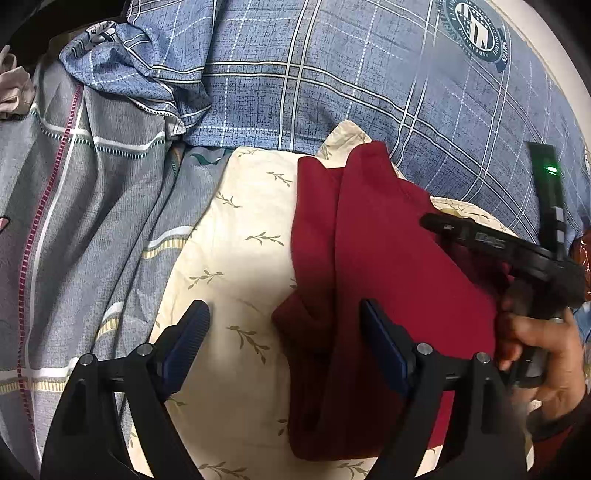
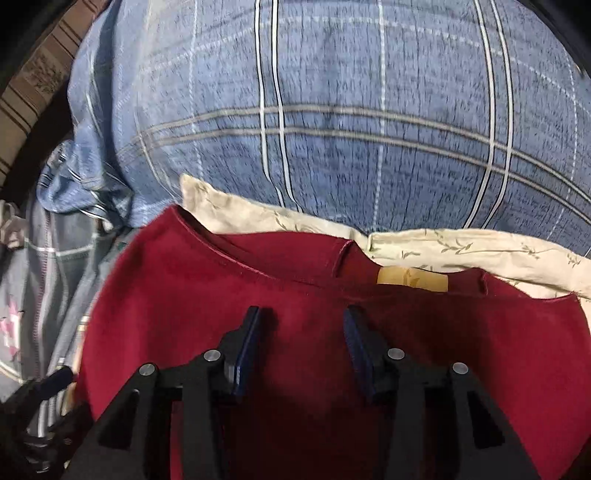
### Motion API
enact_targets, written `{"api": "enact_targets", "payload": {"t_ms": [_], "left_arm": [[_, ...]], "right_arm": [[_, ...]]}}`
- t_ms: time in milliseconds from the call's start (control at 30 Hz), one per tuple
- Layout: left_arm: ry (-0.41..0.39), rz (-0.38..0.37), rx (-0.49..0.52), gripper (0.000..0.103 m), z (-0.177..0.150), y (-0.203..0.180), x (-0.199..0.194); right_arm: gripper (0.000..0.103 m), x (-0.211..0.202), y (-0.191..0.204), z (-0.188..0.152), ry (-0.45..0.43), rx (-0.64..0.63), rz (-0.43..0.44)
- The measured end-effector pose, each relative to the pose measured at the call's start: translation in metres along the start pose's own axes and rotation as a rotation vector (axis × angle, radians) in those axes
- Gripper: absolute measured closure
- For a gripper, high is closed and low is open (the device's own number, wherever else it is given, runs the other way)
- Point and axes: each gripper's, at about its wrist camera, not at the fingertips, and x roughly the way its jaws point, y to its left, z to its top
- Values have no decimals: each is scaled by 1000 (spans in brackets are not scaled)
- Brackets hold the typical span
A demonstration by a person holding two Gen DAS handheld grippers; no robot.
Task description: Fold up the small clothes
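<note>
A dark red garment (image 1: 384, 266) lies partly folded on a cream leaf-print pillow (image 1: 236, 236). My left gripper (image 1: 284, 314) is open above the pillow, its right finger over the garment's left fold, holding nothing. In the right wrist view the red garment (image 2: 184, 302) fills the lower frame, with its neckline and a tan label (image 2: 412, 277) at the far edge. My right gripper (image 2: 301, 317) hovers open over the garment below the neckline, empty. The right gripper's body (image 1: 517, 254) and the hand holding it show at the right of the left wrist view.
A blue plaid quilt (image 1: 332, 74) with a round emblem (image 1: 474, 31) lies behind the pillow and fills the back of the right wrist view (image 2: 332, 110). A grey striped sheet (image 1: 74, 221) is bunched at the left. A striped brown cloth (image 2: 26, 99) sits at far left.
</note>
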Motion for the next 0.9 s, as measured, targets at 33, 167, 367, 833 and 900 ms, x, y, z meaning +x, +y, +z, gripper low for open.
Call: {"api": "enact_targets", "payload": {"t_ms": [33,167,367,833,900], "left_arm": [[0,0,0,19,0,0,0],[2,0,-4,19,1,0,0],[1,1,-3,17,0,0,1],[-3,12,-10,14,-1,2,2],[-5,15,-9,13,-1,1,2]], "right_arm": [[57,-9,-7,-1,-2,2,0],[52,-53,-52,-16,-61,27,-83],[52,-57,-135,-37,1,154,-289],[49,-51,-120,-44,-38,126,-352],[49,-55,-125,-45,-37,123,-355]]}}
